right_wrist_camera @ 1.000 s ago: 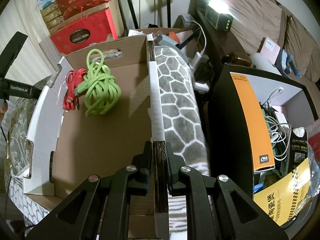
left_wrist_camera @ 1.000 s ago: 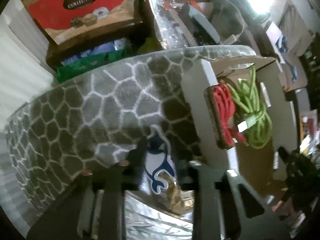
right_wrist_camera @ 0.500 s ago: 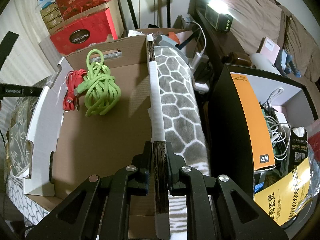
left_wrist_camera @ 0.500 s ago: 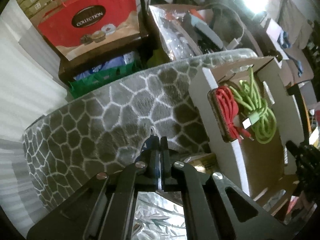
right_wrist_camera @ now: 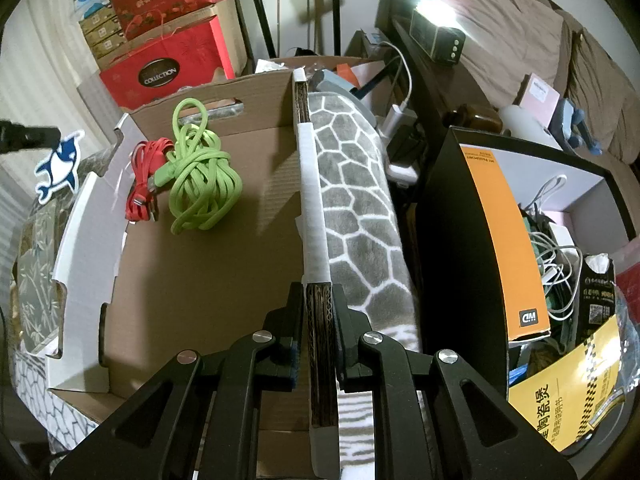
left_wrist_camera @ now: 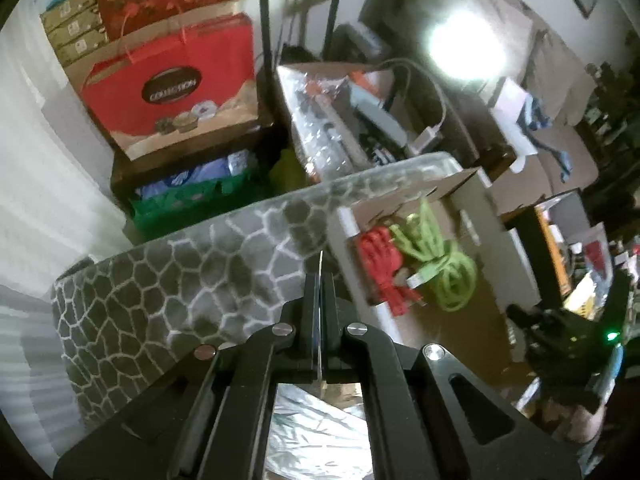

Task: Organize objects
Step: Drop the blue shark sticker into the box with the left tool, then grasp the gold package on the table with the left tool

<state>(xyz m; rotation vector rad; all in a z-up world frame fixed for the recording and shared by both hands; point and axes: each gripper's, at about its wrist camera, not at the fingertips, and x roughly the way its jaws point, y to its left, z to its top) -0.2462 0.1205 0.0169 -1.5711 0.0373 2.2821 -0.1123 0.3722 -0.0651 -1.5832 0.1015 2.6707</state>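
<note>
An open cardboard box (right_wrist_camera: 192,280) holds a coiled green cable (right_wrist_camera: 200,184) and a red cable (right_wrist_camera: 140,184); both also show in the left wrist view, green (left_wrist_camera: 444,264) and red (left_wrist_camera: 384,268). My left gripper (left_wrist_camera: 320,292) is shut on a thin blue-and-white dolphin sticker (left_wrist_camera: 320,268), seen edge-on above the grey patterned blanket (left_wrist_camera: 180,280). In the right wrist view the sticker (right_wrist_camera: 60,164) hangs from that gripper left of the box. My right gripper (right_wrist_camera: 318,300) is shut on the box's right wall (right_wrist_camera: 310,200).
A red gift bag (left_wrist_camera: 172,84) stands on a dark shelf behind the blanket. A black-and-orange box (right_wrist_camera: 500,240) full of white cables stands right of the cardboard box. A lamp (right_wrist_camera: 432,8) glares at the back.
My left gripper has closed on the dolphin sticker and lifted it off the surface; the sticker now shows edge-on. My right gripper has not moved.
</note>
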